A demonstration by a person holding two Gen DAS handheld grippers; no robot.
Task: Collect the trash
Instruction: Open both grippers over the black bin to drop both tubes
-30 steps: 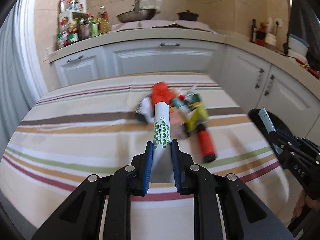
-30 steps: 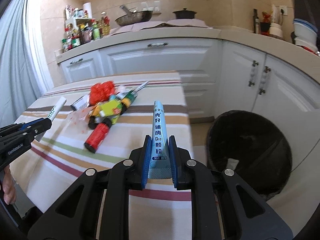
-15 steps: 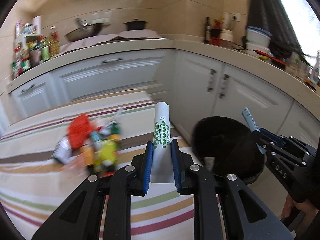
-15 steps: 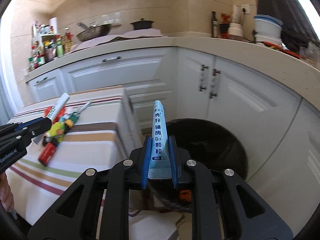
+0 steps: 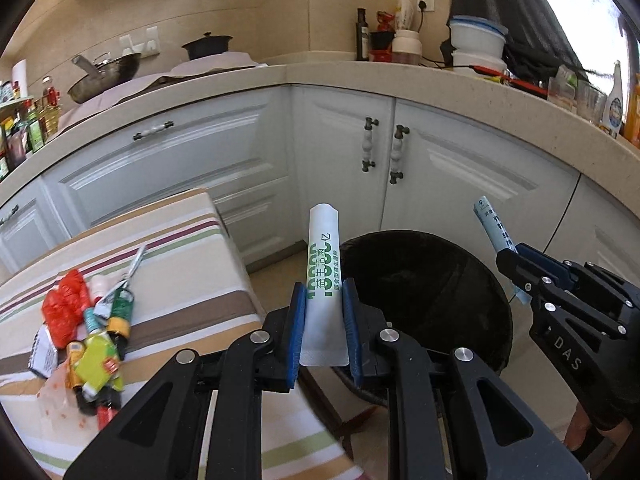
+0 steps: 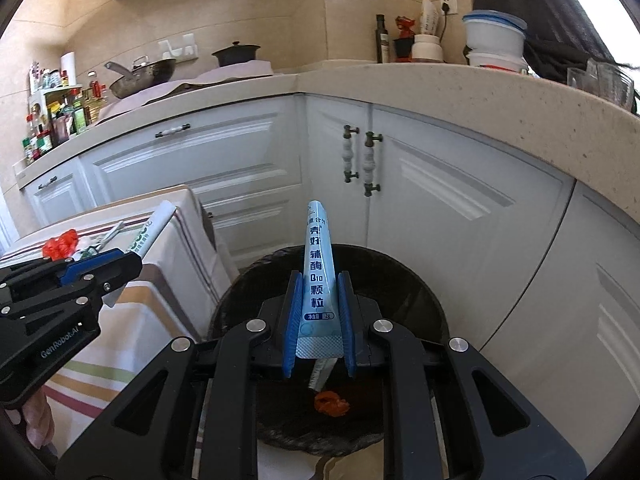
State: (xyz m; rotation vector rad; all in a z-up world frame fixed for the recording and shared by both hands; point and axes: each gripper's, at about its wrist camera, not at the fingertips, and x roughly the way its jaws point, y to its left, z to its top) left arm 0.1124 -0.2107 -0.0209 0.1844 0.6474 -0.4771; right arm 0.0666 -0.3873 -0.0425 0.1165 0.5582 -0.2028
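Observation:
My left gripper [image 5: 323, 300] is shut on a white sachet with green print [image 5: 322, 272] and holds it at the near left rim of the black trash bin [image 5: 440, 280]. My right gripper [image 6: 318, 292] is shut on a light blue sachet [image 6: 318, 280] and holds it above the bin [image 6: 400, 280]. Inside the bin lie a red scrap [image 6: 331, 403] and a pale wrapper. A pile of trash [image 5: 88, 332] lies on the striped table [image 5: 180, 280]: red wrapper, green and yellow packets, a red tube. Each gripper shows in the other's view.
White kitchen cabinets [image 5: 400, 152] stand right behind the bin. The counter [image 5: 460, 80] above holds a wok, a pot, bottles and bowls. The table's edge [image 6: 192, 256] is just left of the bin.
Both grippers have swung right from the table to the bin, each still holding its sachet. The trash pile now lies to the left. The bin is much closer.

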